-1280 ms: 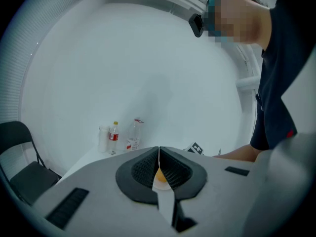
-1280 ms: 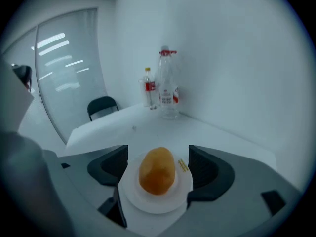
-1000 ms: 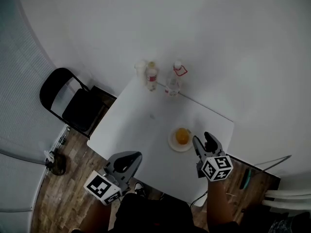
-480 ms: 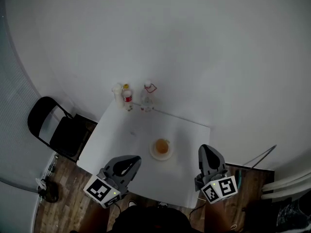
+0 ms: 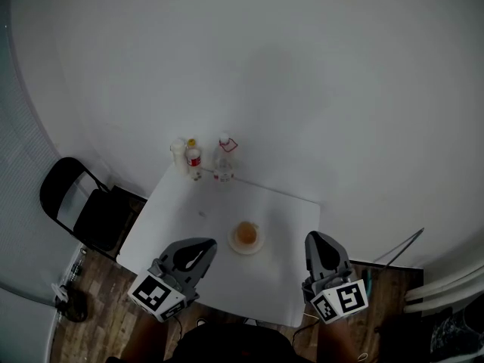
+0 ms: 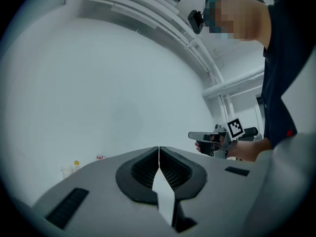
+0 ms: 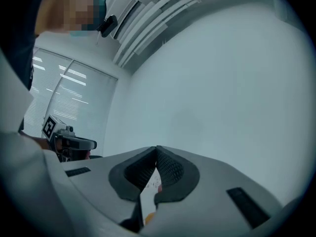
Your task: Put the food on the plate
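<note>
Both claws shut tight and empty, food on the plate

In the head view, the orange food [image 5: 246, 234] sits on the plate [image 5: 234, 243] at lower centre, on the white table [image 5: 219, 203]. The left gripper [image 5: 203, 249] at lower left and the right gripper [image 5: 318, 240] at lower right flank it, touching neither.

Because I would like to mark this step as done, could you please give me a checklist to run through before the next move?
1. The food lies on the plate: ok.
2. The left gripper is empty: ok, jaws together, nothing between them.
3. The right gripper is empty: ok, jaws together, nothing held.
4. Both grippers are clear of the plate: ok, held apart from it on the near side of the table.
5. The bottles stand upright: ok, at the far edge.
6. The small speck on the table: cannot tell what it is.
</note>
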Demonstrator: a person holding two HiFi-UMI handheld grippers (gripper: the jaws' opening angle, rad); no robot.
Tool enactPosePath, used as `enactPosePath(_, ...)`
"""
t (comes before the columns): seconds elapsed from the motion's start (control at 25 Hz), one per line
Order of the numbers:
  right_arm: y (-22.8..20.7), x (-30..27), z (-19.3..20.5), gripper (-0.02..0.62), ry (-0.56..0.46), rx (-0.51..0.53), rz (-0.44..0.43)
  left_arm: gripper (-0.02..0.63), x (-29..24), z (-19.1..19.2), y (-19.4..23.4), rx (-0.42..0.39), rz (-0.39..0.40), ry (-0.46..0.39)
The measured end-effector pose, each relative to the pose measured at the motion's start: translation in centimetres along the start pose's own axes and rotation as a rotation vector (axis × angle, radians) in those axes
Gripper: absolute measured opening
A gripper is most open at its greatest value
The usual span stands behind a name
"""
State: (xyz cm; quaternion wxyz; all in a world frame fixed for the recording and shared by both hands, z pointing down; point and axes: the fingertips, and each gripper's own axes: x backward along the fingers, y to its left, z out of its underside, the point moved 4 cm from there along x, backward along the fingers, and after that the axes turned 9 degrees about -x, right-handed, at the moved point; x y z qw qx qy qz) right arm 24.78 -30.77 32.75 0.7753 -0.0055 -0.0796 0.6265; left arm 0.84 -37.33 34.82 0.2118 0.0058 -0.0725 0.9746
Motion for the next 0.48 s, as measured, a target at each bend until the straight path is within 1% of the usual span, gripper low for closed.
enactPosePath(0.48, 1.0, 0.1, 0.0, 0.021, -0.004, -0.001, -0.031, 0.025, 1.3, 0.2, -0.5, 0.010, -0.009, 0.025)
